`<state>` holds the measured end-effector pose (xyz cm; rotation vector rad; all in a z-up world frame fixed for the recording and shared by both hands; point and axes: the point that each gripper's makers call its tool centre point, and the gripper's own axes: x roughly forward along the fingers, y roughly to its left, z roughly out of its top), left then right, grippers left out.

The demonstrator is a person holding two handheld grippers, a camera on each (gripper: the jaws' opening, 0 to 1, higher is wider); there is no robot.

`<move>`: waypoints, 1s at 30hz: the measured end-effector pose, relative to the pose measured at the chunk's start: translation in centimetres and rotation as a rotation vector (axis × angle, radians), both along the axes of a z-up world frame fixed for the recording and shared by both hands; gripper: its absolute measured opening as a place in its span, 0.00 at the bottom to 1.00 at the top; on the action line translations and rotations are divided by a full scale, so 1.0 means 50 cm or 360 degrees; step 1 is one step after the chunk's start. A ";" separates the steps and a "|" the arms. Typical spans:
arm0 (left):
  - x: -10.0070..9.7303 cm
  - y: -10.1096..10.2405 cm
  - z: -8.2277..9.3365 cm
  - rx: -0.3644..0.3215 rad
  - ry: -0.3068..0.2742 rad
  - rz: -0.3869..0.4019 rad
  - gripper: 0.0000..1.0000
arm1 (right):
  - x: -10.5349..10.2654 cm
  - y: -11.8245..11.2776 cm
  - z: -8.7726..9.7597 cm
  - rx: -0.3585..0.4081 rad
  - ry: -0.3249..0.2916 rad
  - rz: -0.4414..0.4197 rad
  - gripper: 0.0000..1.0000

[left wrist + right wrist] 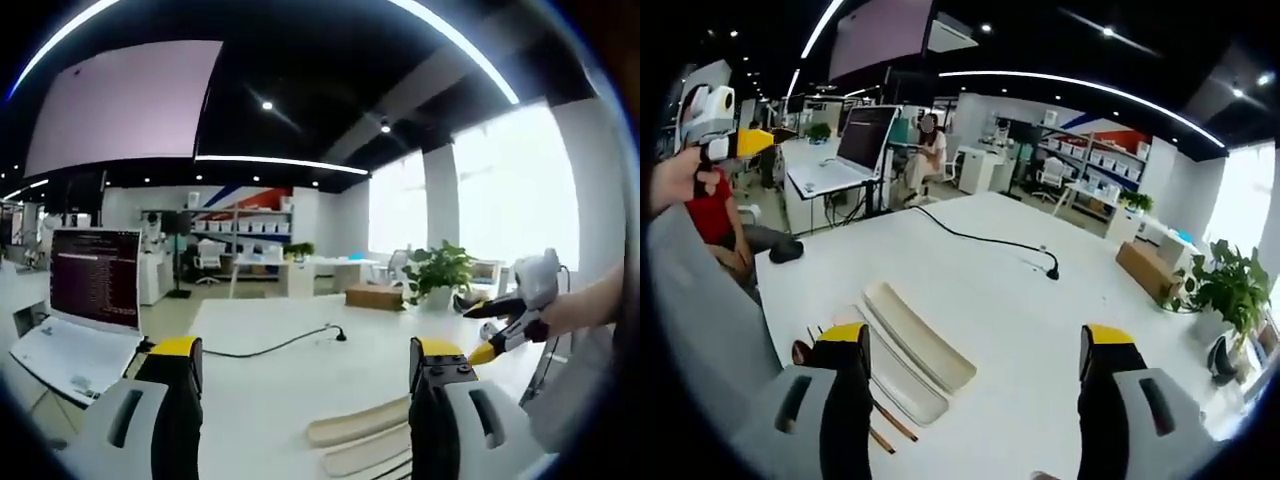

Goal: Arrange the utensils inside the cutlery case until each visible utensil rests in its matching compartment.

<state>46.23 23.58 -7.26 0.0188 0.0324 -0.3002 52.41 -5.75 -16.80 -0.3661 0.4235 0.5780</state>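
Note:
The cream cutlery case (912, 345) lies on the white table (1010, 300) as long shallow compartments, just beyond my right gripper's left jaw. Brown utensil handles (890, 425) and a dark spoon end (800, 352) lie beside it, partly hidden by that jaw. My right gripper (975, 345) is open, hovering over the table with nothing between its jaws. My left gripper (307, 355) is also open and holds nothing; the case (365, 432) shows low between its jaws. A hand holds the right gripper (482, 330) at the right of the left gripper view.
A black cable (990, 240) runs across the table. An open laptop (95, 290) stands at the left, a cardboard box (1150, 270) and a potted plant (1230, 285) at the far side. A seated person in red (715, 220) is beside the table.

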 end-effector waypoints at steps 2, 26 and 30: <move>-0.012 0.018 -0.005 0.0024 0.0012 0.0031 0.88 | 0.003 -0.002 -0.003 0.0043 0.0032 0.0007 0.83; -0.023 0.054 -0.042 0.0036 0.0090 0.0129 0.87 | -0.015 0.068 -0.015 -0.0044 0.0171 0.0289 0.75; -0.024 0.052 -0.042 0.0041 0.0091 0.0122 0.87 | -0.021 0.073 -0.028 -0.0080 0.0209 0.0340 0.74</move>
